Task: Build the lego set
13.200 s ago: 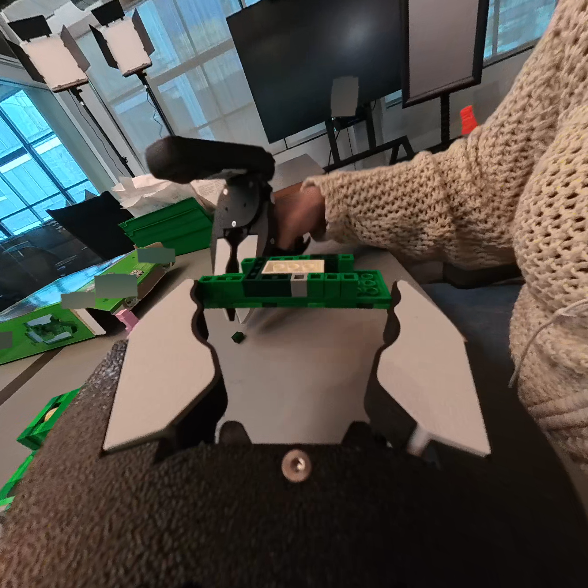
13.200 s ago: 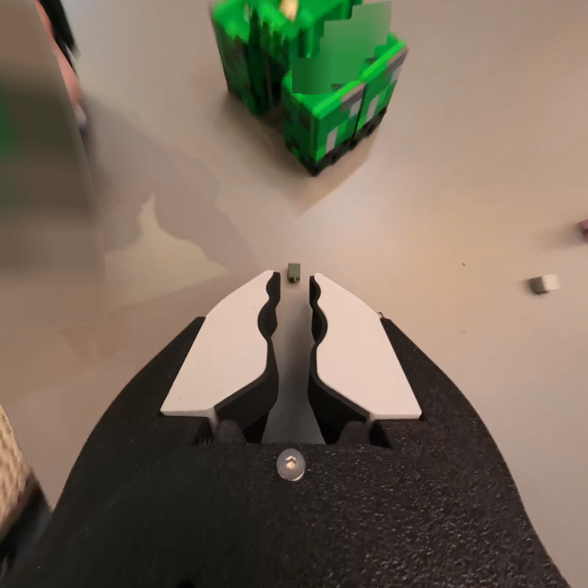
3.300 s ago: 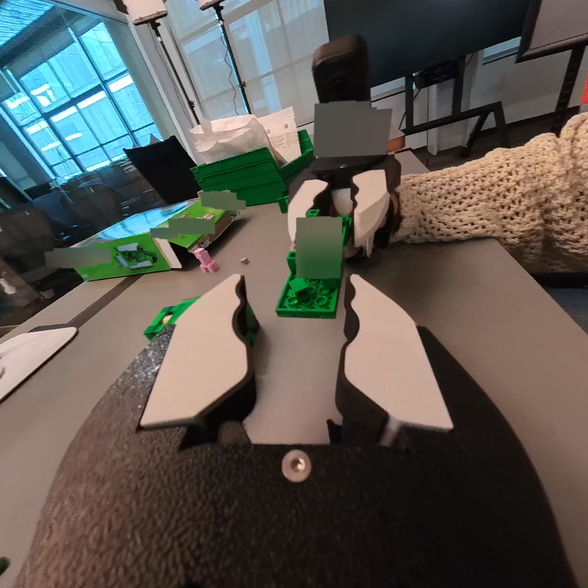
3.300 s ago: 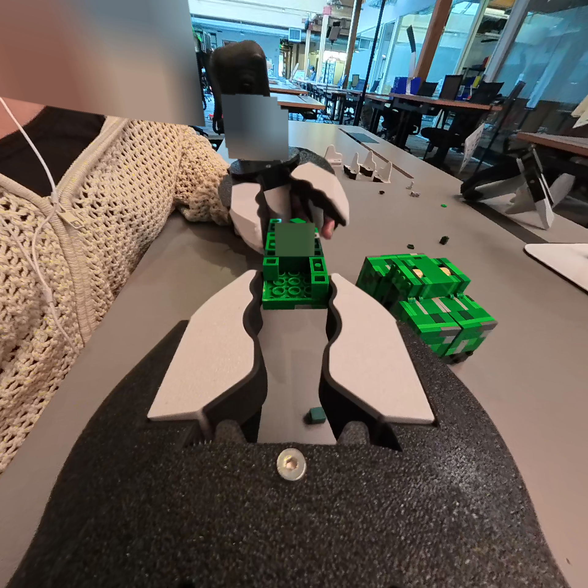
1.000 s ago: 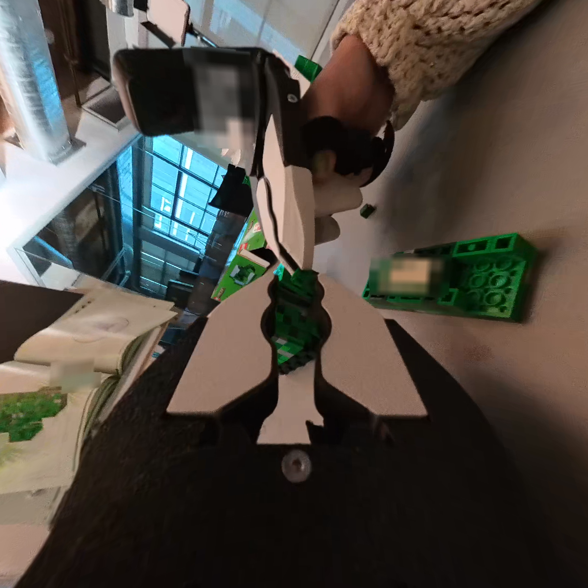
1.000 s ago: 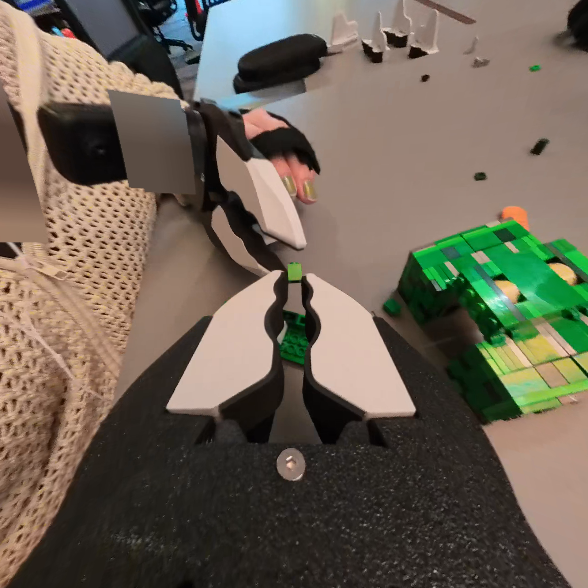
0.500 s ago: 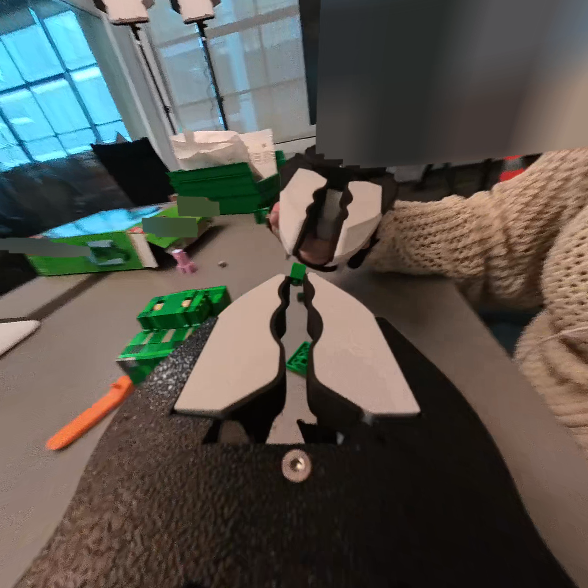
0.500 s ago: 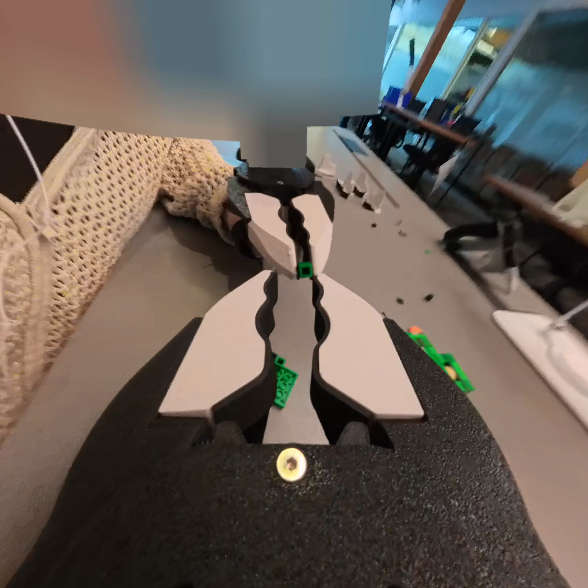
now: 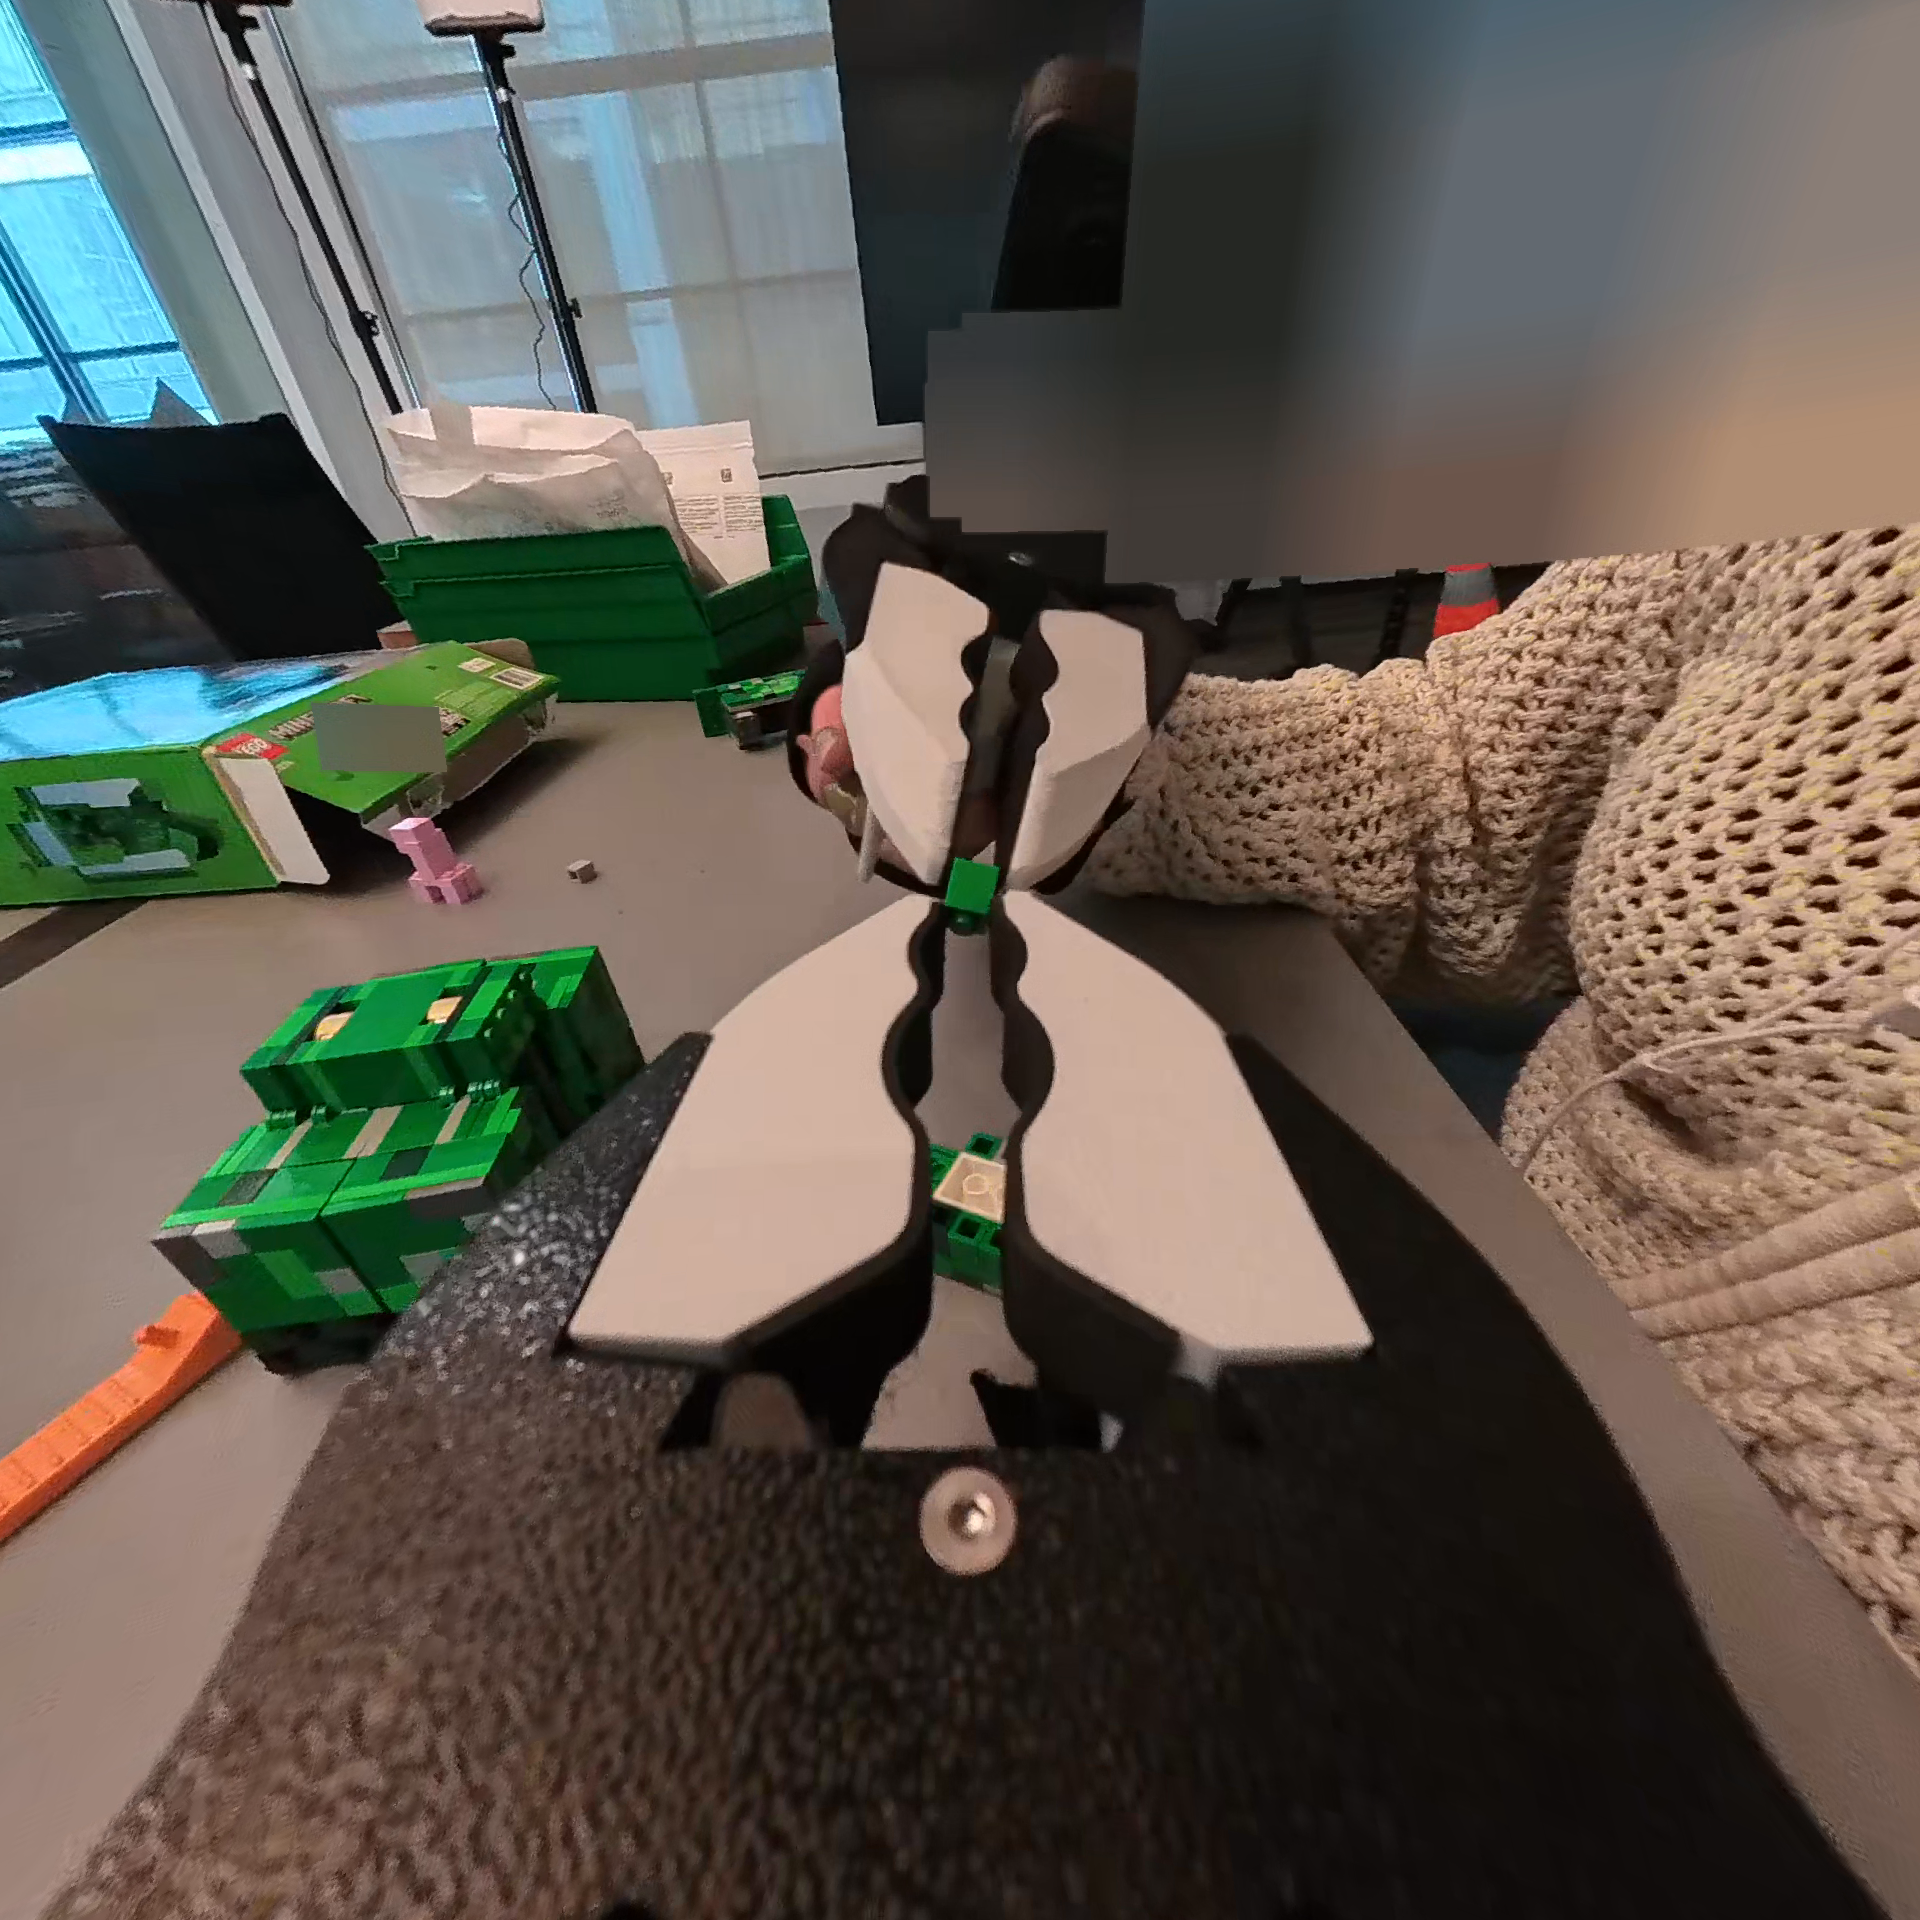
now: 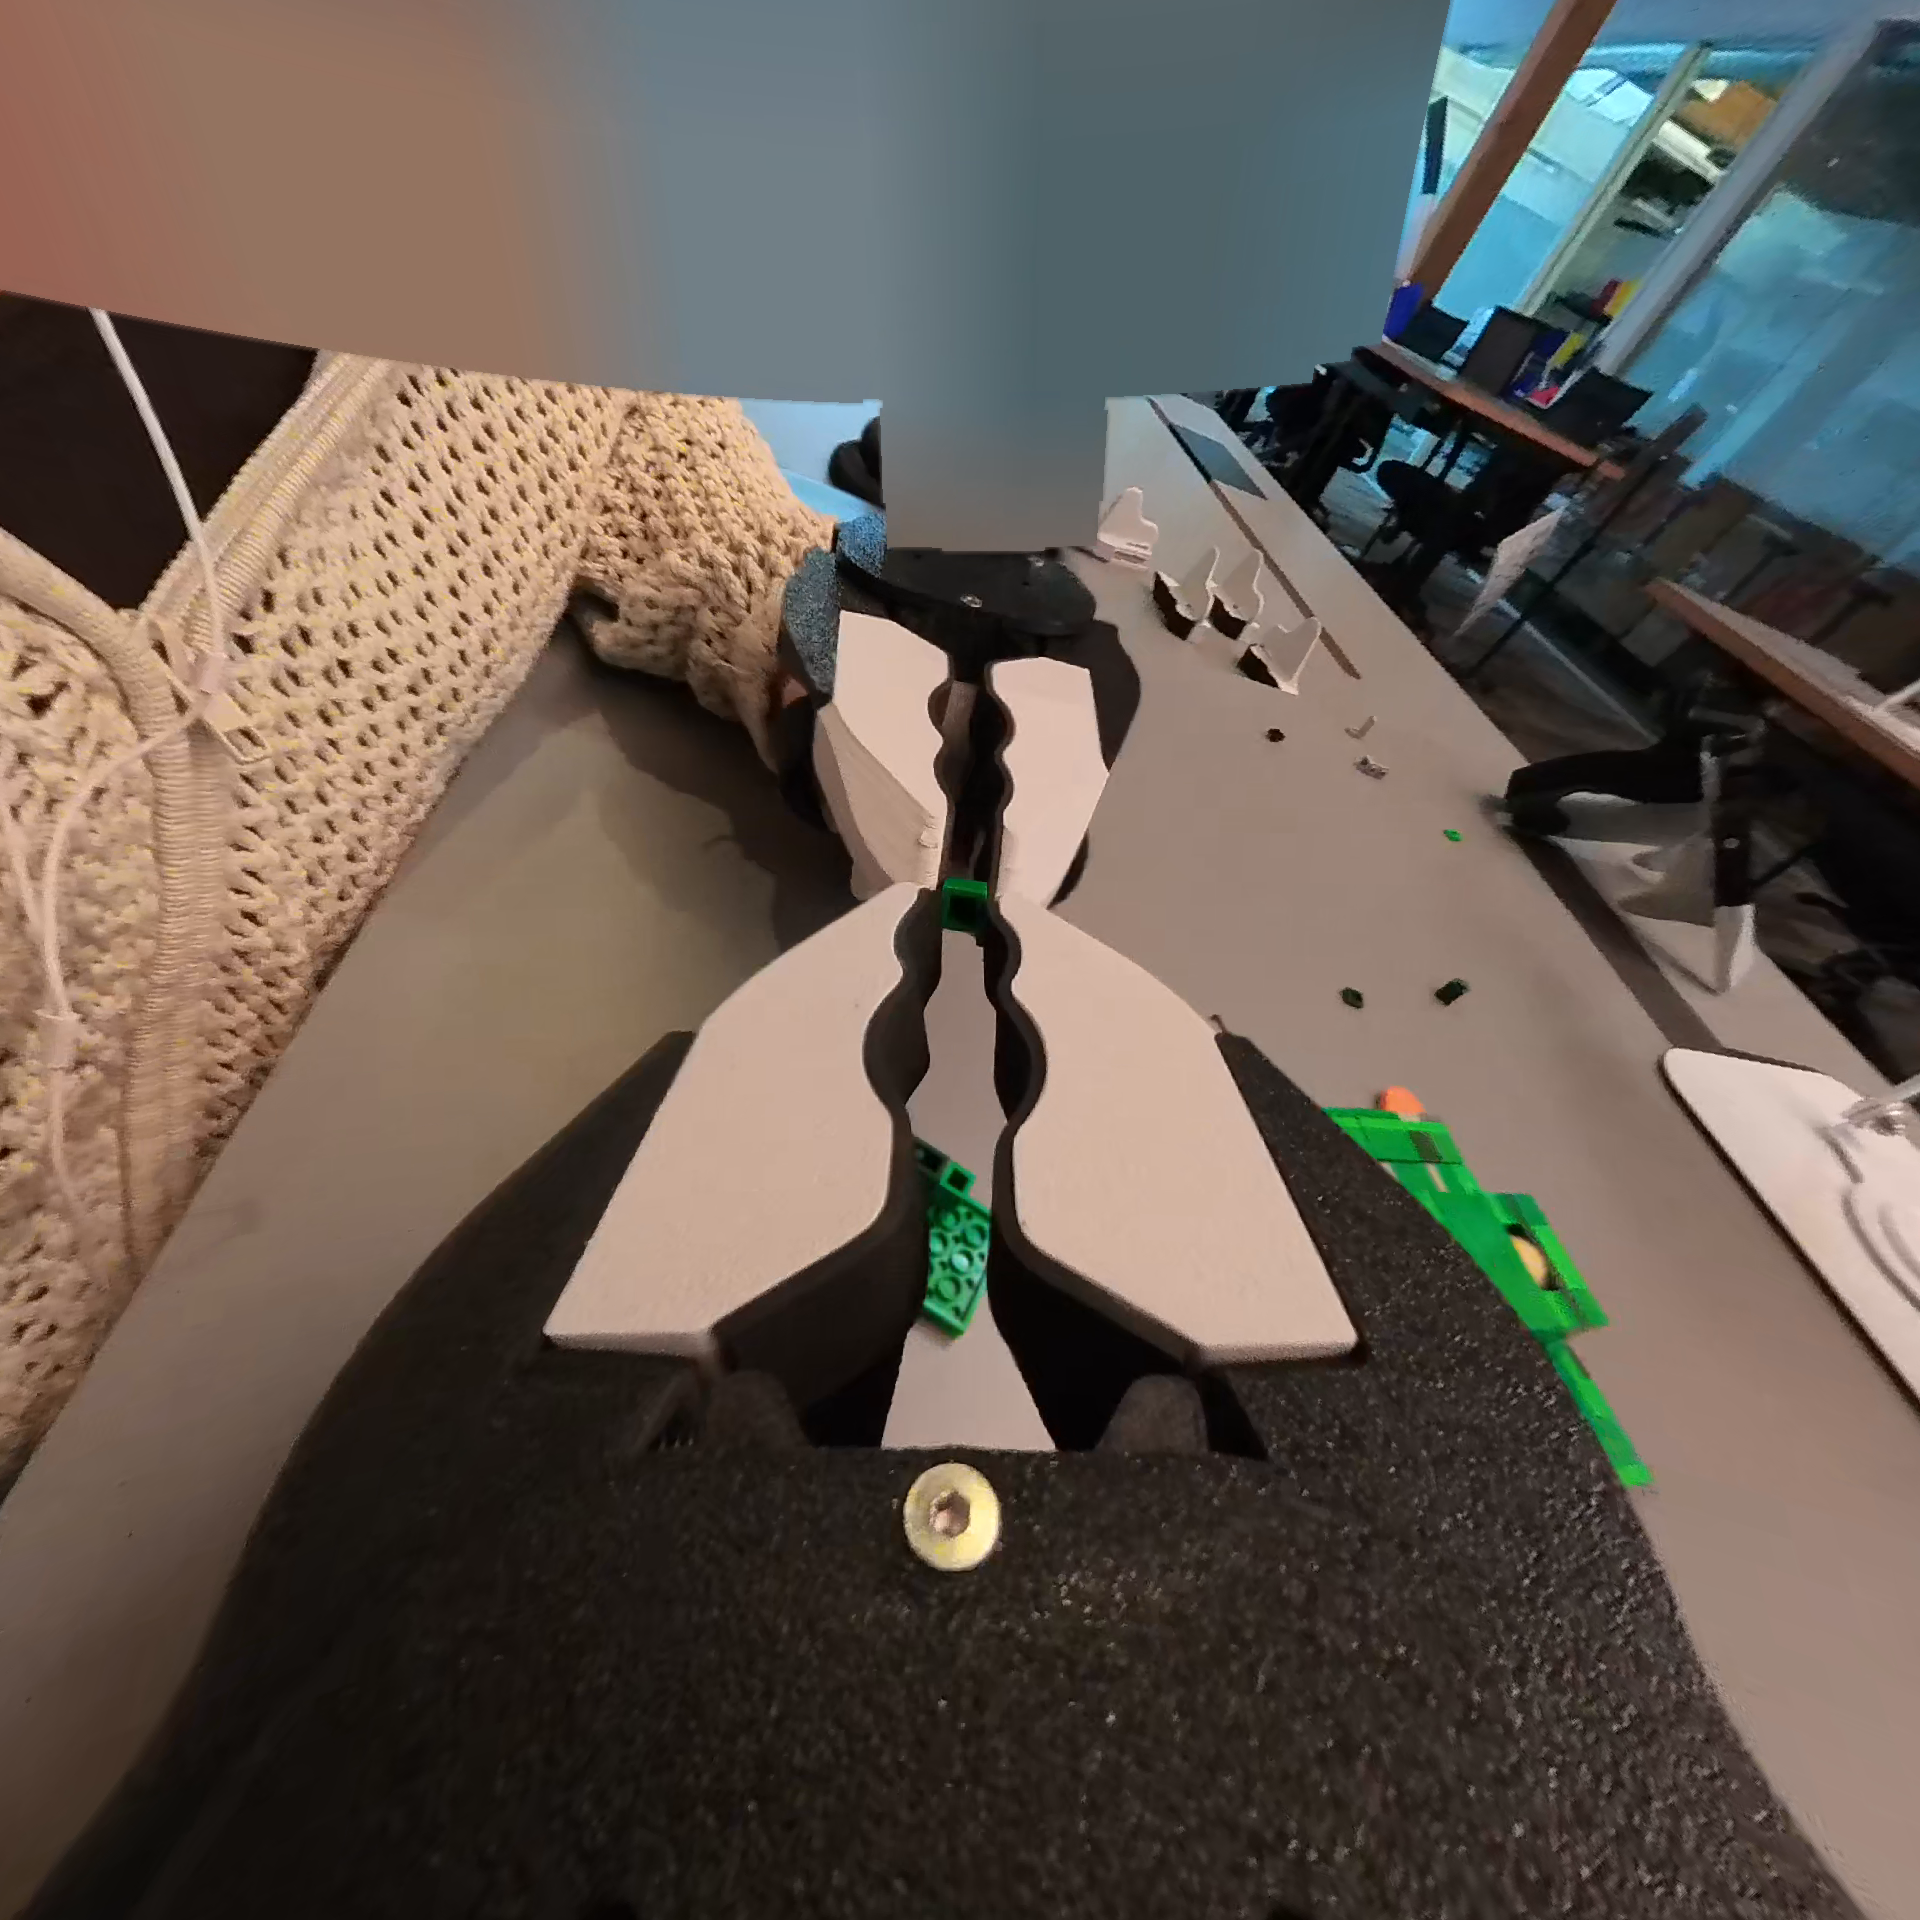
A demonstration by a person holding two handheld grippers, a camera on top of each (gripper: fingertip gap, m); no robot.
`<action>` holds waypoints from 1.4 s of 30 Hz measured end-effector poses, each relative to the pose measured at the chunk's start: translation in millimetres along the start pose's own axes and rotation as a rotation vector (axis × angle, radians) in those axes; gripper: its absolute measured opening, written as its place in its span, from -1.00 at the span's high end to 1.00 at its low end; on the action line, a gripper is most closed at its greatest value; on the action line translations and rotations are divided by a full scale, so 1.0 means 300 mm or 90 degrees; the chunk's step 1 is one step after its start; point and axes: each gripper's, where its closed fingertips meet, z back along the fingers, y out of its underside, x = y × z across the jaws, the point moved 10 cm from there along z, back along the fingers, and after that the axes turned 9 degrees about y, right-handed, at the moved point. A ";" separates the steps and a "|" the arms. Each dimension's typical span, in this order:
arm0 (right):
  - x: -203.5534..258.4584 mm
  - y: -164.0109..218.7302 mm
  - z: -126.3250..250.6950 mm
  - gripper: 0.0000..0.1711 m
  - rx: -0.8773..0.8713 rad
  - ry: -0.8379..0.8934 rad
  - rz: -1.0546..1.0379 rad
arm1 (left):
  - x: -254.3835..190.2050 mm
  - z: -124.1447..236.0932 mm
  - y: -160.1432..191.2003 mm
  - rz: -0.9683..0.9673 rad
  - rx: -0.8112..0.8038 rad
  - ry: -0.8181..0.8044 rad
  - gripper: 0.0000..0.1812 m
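Observation:
My left gripper (image 9: 966,923) and right gripper (image 10: 961,916) face each other tip to tip above the grey table (image 9: 727,852). A small green brick (image 9: 972,885) is pinched where the tips meet. It also shows in the right wrist view (image 10: 963,902). Both pairs of jaws are nearly closed on it. A darker green bit sits at its lower end between the left tips. Below the grippers a green plate with a white brick (image 9: 971,1195) lies on the table; the plate also shows in the right wrist view (image 10: 956,1257). A big green lego build (image 9: 416,1122) stands to the left.
An orange brick separator (image 9: 104,1403) lies beside the build. A green set box (image 9: 208,769), a pink figure (image 9: 436,862) and green bins (image 9: 592,603) are farther back. Small dark pieces (image 10: 1351,995) are scattered. A white base (image 10: 1766,1143) lies right. A person's knit sleeve (image 9: 1455,790) borders the table edge. My left and right fingertips are right by each other.
The left gripper has swung from a sideways roll to level. The two grippers have closed in on each other, and their tips now meet at the small green brick.

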 end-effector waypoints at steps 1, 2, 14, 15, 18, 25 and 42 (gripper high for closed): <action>-0.001 0.000 0.000 0.92 0.001 -0.006 -0.011 | -0.001 -0.001 0.001 0.000 -0.001 0.000 0.92; -0.003 0.001 0.001 0.92 0.003 -0.008 -0.017 | -0.002 -0.002 0.002 0.000 0.000 -0.004 0.92; -0.075 0.111 -0.006 0.92 0.331 -0.083 -0.175 | -0.002 -0.031 0.070 -0.141 0.360 0.075 -0.12; -0.076 0.116 -0.012 0.92 0.347 -0.093 -0.177 | 0.008 -0.033 0.071 -0.138 0.366 0.096 -0.17; -0.078 0.114 -0.007 0.92 0.351 -0.115 -0.188 | 0.038 -0.052 0.082 -0.113 0.402 0.160 -0.26; -0.074 0.105 0.012 0.92 0.368 -0.087 -0.183 | 0.072 -0.109 0.097 -0.063 0.474 0.233 -0.35; -0.068 0.101 -0.042 0.92 0.509 -0.116 -0.219 | 0.051 -0.127 0.112 0.082 0.493 0.142 -0.14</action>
